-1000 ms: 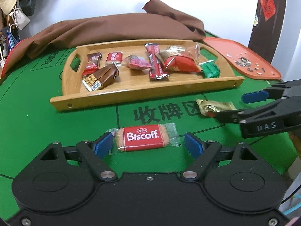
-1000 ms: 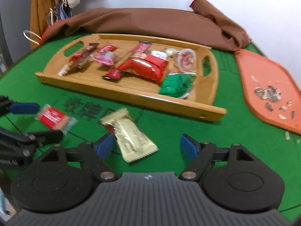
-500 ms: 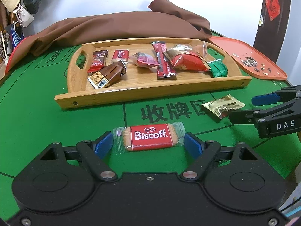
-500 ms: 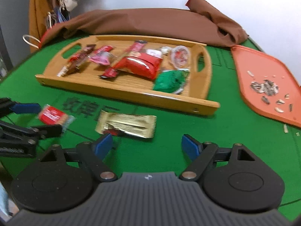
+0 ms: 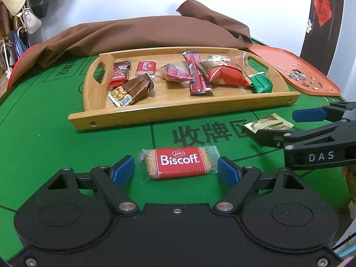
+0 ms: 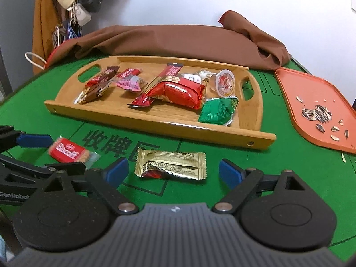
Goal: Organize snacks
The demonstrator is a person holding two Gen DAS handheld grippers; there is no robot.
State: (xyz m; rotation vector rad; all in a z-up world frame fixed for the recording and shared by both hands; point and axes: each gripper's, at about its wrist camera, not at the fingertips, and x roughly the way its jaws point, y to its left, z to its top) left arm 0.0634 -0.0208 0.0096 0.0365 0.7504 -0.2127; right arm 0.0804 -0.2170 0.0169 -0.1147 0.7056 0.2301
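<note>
Matt green felt table (image 5: 40, 133), smooth wooden tray (image 5: 169, 109), glossy gold foil packet (image 6: 171, 165).

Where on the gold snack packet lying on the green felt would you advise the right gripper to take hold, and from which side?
Grip the gold packet across its short width at mid-length, coming from above. It lies flat and sideways between the open right gripper fingers, so its length probably overfills the gap; turning the wrist a quarter would likely help.

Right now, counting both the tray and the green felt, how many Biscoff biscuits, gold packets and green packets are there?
Biscoff biscuits: 2, one on the felt and one in the wooden tray
gold packet: 1, on the felt
green packet: 1, in the tray
Total: 4
</note>
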